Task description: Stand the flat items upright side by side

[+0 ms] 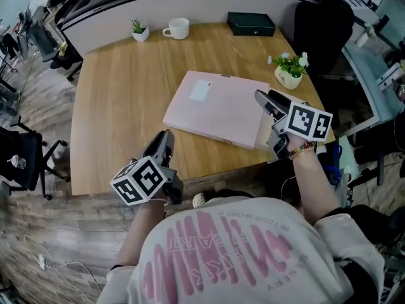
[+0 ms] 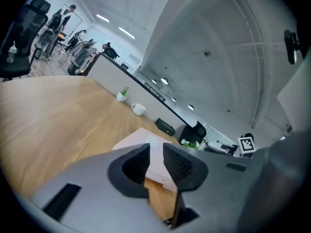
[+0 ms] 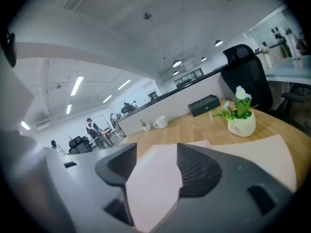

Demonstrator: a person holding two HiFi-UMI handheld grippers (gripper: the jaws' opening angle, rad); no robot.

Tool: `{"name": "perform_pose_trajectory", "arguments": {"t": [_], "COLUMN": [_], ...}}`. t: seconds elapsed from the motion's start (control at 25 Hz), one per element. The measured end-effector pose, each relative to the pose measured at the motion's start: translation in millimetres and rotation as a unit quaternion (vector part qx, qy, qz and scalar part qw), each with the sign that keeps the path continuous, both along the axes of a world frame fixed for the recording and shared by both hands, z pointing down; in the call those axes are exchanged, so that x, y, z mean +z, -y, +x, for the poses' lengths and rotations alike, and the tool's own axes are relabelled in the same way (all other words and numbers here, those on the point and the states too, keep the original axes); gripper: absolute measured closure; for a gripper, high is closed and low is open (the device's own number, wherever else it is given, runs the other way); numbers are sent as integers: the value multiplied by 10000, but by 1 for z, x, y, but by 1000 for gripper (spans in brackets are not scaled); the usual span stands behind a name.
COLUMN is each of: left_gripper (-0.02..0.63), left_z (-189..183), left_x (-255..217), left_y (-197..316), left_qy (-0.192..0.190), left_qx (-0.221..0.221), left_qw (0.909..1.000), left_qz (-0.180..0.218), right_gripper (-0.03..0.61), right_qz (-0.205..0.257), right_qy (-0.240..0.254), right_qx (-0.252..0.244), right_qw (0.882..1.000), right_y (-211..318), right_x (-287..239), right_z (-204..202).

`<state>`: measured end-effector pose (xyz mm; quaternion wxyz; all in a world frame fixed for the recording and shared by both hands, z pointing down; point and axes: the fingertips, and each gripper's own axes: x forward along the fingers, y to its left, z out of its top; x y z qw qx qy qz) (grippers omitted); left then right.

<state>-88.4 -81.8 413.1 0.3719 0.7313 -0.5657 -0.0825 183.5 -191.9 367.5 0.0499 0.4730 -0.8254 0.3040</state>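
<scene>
Seen from the head view, a black office chair (image 1: 25, 160) stands on the floor at the far left, off the wooden table (image 1: 120, 106). The left gripper (image 1: 166, 133) hangs over the table's near edge, at 8 o'clock from the pink folder (image 1: 215, 109), and points toward it. In the left gripper view its jaws stand a narrow way apart with nothing between them. The folder shows only farther off, through the gap, and the gripper is clear of it.

At the back of the table a small potted plant (image 1: 139, 29) sits between 10 and 11 o'clock from the folder. A white cup (image 1: 177, 28) sits just beside the plant, at 11 o'clock.

The folder lies flat on the table, right of the middle, with a white label (image 1: 200, 90) on its upper face. One long edge runs near the table's front rim. It isn't upright.

A black box (image 1: 251, 23) rests at the back edge, at 1 o'clock from the folder. The right gripper (image 1: 264, 95) is at the folder's right edge, at 3 o'clock. Its jaws are spread wide, and the right gripper view shows the pink cover in the gap between them, with neither pad pressing on it.

A white pot of flowers (image 1: 290, 71) stands at 2 o'clock, near the right gripper. A black chair back (image 1: 323, 24) rises beyond it, past the table's corner.
</scene>
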Motion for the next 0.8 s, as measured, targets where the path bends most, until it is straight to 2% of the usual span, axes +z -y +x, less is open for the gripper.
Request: {"name": "perform_pose_trajectory", "arguments": {"t": [0.16, 0.32, 0.44, 0.6, 0.8], "left_gripper": [482, 394, 348, 310, 288], "left_z": [7, 18, 19, 31, 48], "left_x": [23, 42, 51, 59, 72], "left_y": [10, 20, 31, 36, 45], "left_qy": [-226, -550, -864, -1214, -1425], "left_qx": [175, 210, -28, -178, -354], "left_qw": [9989, 9952, 9906, 9832, 9771], "left_qz": [-360, -787, -1065, -1348, -1539], "right_gripper": [319, 310, 292, 273, 275], "right_qz": [-384, -360, -477, -1009, -1200], "right_qy": [-436, -1308, -1839, -2084, -2360], "right_qx": [-536, -1081, -1651, -2428, -3227], "right_qw": [9969, 9848, 9678, 9420, 9087], "right_y": [30, 64, 90, 116, 143], "right_x": [5, 5, 13, 37, 59], "right_z": [-14, -25, -37, -56, -79]}}
